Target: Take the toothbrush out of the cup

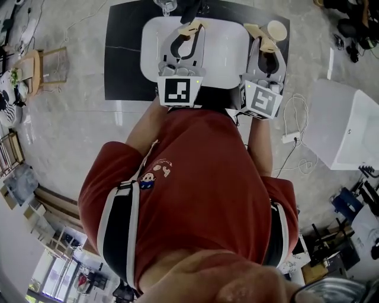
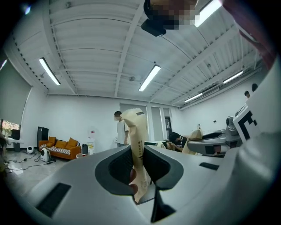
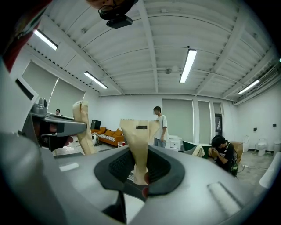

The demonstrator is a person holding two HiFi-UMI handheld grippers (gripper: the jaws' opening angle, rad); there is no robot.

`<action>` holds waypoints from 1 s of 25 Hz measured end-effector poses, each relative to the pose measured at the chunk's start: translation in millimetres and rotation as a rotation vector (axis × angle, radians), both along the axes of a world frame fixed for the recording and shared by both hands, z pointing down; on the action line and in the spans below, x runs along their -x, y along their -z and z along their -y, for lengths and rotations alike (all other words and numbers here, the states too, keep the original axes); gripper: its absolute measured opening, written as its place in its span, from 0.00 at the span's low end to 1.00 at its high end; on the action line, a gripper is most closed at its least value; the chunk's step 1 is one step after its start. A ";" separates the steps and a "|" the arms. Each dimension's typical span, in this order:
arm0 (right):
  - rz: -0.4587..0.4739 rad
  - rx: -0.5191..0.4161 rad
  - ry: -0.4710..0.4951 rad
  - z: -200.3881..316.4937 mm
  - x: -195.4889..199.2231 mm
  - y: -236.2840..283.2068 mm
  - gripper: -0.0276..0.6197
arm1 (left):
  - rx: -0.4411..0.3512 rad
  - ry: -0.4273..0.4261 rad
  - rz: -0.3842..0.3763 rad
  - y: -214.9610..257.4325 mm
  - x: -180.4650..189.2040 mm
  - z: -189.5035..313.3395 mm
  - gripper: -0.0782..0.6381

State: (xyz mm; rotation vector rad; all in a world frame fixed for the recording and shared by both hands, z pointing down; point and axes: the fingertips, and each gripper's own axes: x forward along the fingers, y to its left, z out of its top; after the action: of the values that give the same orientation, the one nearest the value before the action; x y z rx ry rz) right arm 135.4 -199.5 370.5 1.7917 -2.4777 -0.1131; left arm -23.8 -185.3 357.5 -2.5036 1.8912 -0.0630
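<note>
Both grippers are raised level in front of me, above a white basin (image 1: pixel 228 53). My left gripper (image 1: pixel 190 31) is shut on an upright tan paper packet (image 2: pixel 135 127), which is pinched between its dark pads. My right gripper (image 1: pixel 262 36) is shut on a second tan paper packet (image 3: pixel 137 136). In the right gripper view the left gripper's packet (image 3: pixel 81 127) shows at the left. A cream cup (image 1: pixel 276 29) stands just right of the right gripper's tip. No bare toothbrush is visible.
The basin sits in a black counter (image 1: pixel 121 59) with a faucet (image 1: pixel 166 6) at its back. A white box (image 1: pixel 349 124) and a power strip with cable (image 1: pixel 291 137) lie on the floor at the right. A wooden chair (image 1: pixel 44 65) stands at the left. People (image 3: pixel 160 125) are across the room.
</note>
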 end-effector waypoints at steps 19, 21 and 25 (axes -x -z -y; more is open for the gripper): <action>0.029 -0.086 0.080 -31.2 112.9 30.9 0.16 | -0.086 0.129 0.022 24.0 132.4 -37.2 0.20; 0.030 -0.089 0.080 -31.6 117.7 31.2 0.16 | -0.090 0.130 0.019 24.9 137.4 -37.7 0.20; 0.025 -0.088 0.081 -32.1 124.1 30.8 0.16 | -0.096 0.126 0.026 24.6 143.4 -38.4 0.20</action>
State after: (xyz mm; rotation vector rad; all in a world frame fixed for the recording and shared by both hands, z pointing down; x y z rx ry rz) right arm 11.3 -167.4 339.6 1.7350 -2.6023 -0.2085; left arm -167.2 -146.8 332.9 -2.3099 1.9898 -0.0049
